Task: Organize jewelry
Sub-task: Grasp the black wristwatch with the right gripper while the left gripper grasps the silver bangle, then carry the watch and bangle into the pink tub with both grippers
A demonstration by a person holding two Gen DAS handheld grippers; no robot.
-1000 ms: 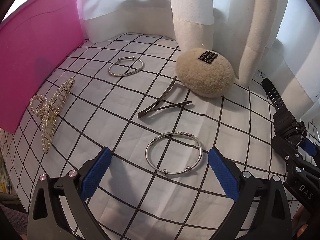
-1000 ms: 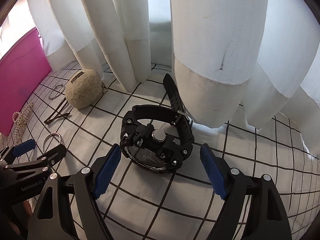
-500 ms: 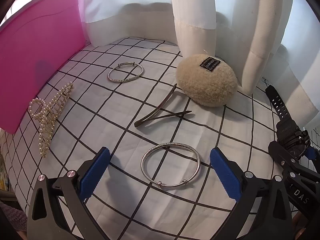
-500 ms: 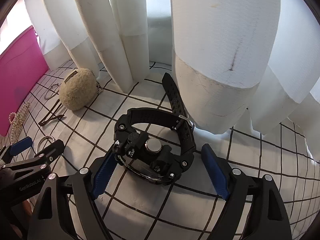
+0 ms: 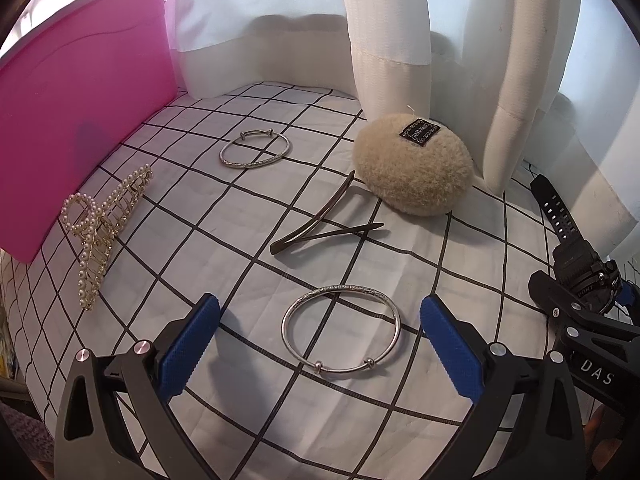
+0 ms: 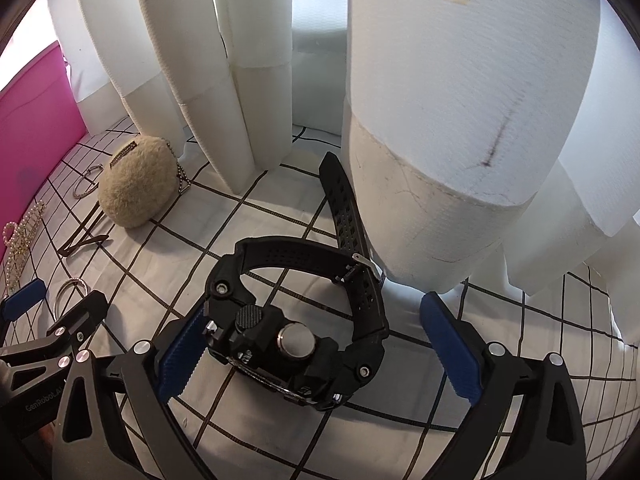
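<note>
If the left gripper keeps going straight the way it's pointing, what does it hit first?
Most likely the near silver bangle, lying flat on the checked cloth between the open left gripper fingers. Past it lies the dark hair stick; depth is uncertain.

Left wrist cam: black watch [image 5: 580, 276] partly hidden behind right gripper [image 5: 576, 312]. Right wrist cam: its face turned down, unseen; pouch label [image 6: 124, 153] unreadable.

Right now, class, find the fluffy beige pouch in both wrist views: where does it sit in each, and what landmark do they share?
Left wrist view: the fluffy beige pouch sits upper right of centre, at the curtain's foot.
Right wrist view: the pouch sits at middle left, far smaller.
Shared landmark: the dark hair clip lying just in front of it.
</note>
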